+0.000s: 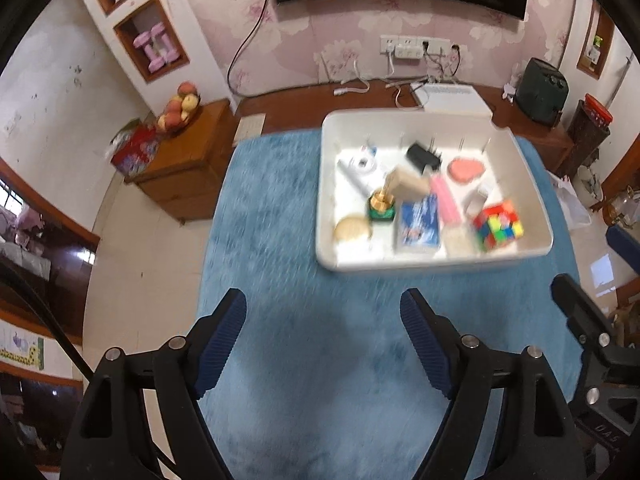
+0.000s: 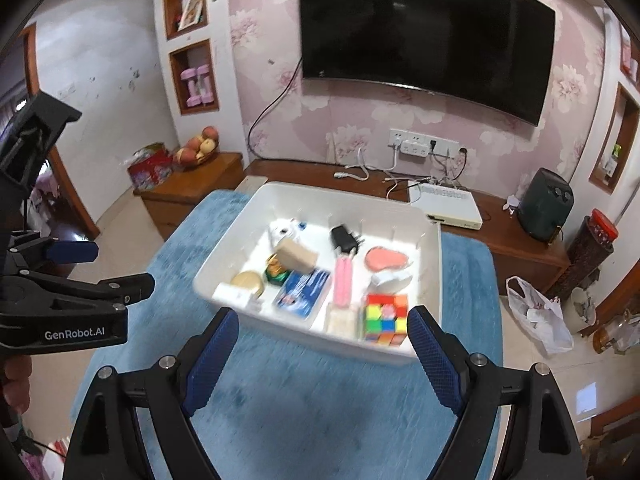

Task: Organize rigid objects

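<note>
Nothing is gripped between the blue-padded fingers (image 1: 224, 344) of the left gripper (image 1: 323, 300), which are spread wide over the blue rug (image 1: 280, 200), and the right gripper (image 2: 323, 320) is likewise held wide apart and empty, just short of the near wall of the white bin (image 2: 304, 340). The bin is set on the rug, and inside it a colourful puzzle cube (image 2: 386, 318) is seen at the near right corner, a blue packet (image 2: 302, 288) to the cube's left, a pink bar (image 2: 344, 280) between them, a black charger (image 2: 344, 238) toward the far wall and a wooden block (image 2: 298, 256) left of the charger. Beyond the bin a wall-mounted television (image 2: 424, 40) is seen.
</note>
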Motion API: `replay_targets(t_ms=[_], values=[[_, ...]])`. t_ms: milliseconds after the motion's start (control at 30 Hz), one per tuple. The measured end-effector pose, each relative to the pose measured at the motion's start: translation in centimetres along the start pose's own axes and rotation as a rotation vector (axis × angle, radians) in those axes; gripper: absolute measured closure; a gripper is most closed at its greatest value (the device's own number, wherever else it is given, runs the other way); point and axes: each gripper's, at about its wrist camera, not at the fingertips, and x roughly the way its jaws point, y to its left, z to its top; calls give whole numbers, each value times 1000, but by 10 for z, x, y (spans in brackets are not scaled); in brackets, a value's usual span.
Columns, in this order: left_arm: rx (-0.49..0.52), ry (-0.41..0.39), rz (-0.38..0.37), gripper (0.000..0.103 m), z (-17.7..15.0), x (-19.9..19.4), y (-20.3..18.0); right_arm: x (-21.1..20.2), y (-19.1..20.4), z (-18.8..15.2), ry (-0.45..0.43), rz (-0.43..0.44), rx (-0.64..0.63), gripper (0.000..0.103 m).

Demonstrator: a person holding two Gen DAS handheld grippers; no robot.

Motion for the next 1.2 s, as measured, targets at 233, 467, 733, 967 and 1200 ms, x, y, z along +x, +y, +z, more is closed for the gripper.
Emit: replay_targets(t_ms=[233, 467, 733, 967, 1200], values=[[-38, 88, -59, 21, -60, -4, 36, -23, 43, -36, 57, -9, -36, 16], [-96, 156, -193, 21, -113, -13, 62, -58, 91, -94, 159, 0, 43, 16], [-77, 28, -256, 21, -140, -65, 73, -111, 107, -118, 157, -32, 151, 16], [-31, -141, -281, 21, -140, -120, 69, -166, 96, -111, 76, -39, 258, 16], [4, -293, -217, 18, -139, -166, 52, -200, 73, -95, -17, -20, 342, 5]])
